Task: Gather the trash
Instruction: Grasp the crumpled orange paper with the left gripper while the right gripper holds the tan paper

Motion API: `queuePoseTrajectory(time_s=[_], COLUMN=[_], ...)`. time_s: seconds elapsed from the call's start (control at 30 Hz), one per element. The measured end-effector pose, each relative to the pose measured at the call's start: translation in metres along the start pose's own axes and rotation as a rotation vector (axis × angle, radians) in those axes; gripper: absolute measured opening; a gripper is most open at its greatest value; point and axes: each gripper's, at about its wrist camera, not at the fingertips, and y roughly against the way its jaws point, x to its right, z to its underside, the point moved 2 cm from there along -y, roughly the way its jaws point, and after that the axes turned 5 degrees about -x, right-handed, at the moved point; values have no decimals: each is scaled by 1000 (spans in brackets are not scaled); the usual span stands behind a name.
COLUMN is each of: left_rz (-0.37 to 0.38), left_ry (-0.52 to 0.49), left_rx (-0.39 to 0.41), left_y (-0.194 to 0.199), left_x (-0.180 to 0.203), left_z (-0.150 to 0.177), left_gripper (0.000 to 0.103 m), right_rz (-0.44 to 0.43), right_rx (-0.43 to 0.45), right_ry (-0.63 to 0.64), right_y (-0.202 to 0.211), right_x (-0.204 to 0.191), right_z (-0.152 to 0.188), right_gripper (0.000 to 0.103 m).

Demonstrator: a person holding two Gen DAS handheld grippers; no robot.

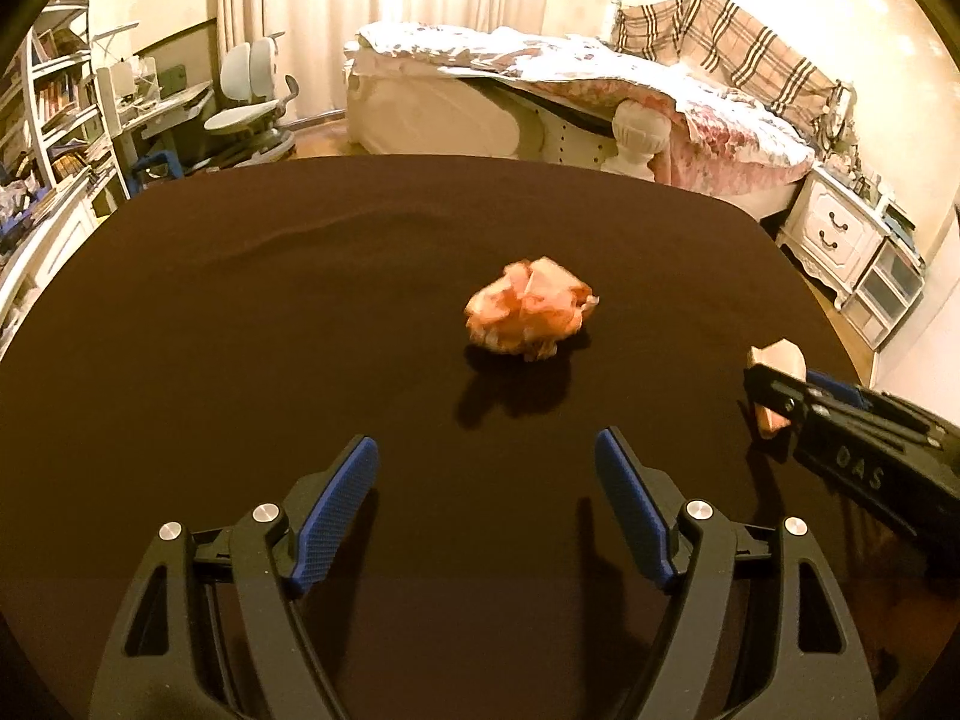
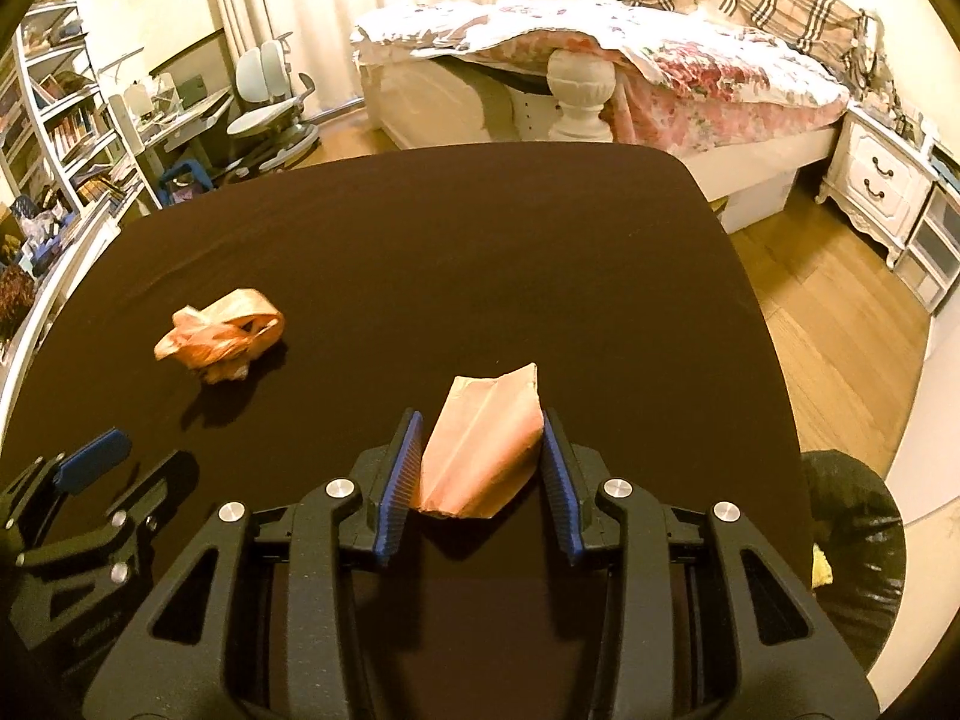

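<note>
Nearest the right camera: folded paper scrap, pinched between the blue pads of the right tongs, sticking up and forward from between them. Held that way, most likely, for carrying to the black bag gaping at the near right corner, off the edge of the bench; something yellow already inside it. Cannot tell whether the scrap's lower end is touching the cloth or lifted clear. From the left camera, same scrap seen far right, clamped in the right tongs' tip.

Second piece of trash: crumpled wrapper, lying loose mid-bench, straight ahead of the left tongs and apart from them, roughly centred on the gap. Left tongs spread wide, gripping nothing, low over the cloth, seemingly lined up for a grab. In the right view, wrapper off to the left and farther away, beyond the left tongs' pad.

Beyond the bench: bed far side, bookshelf far left.
</note>
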Motion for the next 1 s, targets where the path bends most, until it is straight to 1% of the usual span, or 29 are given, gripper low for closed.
queuePoseTrajectory(time_s=[0.23, 0.47, 0.5, 0.53, 0.57, 0.6, 0.63, 0.7, 0.8, 1.0], left_rz=[-13, -23, -22, -20, -15, -5, -2, 10, 5, 31], left_ry=[-10, -22, -32, -38, -45, -55, -66, -86, -109, -103], left_rx=[-8, 0, -3, -6, -12, -22, -23, -6, 12, 14], left_y=[-14, -21, -22, -24, -26, -27, -27, -24, -18, -4], left_x=[6, 8, 8, 9, 10, 10, 12, 14, 19, 23], left_z=[-17, -31, -31, -32, -31, -30, -29, -28, -24, -12], left_gripper=[75, 75, 72, 67, 58, 52, 50, 50, 49, 49], right_rz=[-14, -28, -29, -30, -29, -28, -29, -31, -30, -38], right_rx=[-3, -5, -5, -4, -3, -2, -1, -2, 2, 15], right_ry=[-2, 0, 1, 3, 5, 7, 7, 4, 2, 3], right_y=[-6, -8, -8, -8, -7, -7, -6, -7, -5, 11], right_x=[6, 6, 6, 5, 5, 5, 5, 5, 4, 1], right_z=[-11, -13, -13, -12, -12, -11, -10, -10, -9, 5], right_gripper=[39, 39, 39, 39, 39, 39, 39, 39, 38, 38])
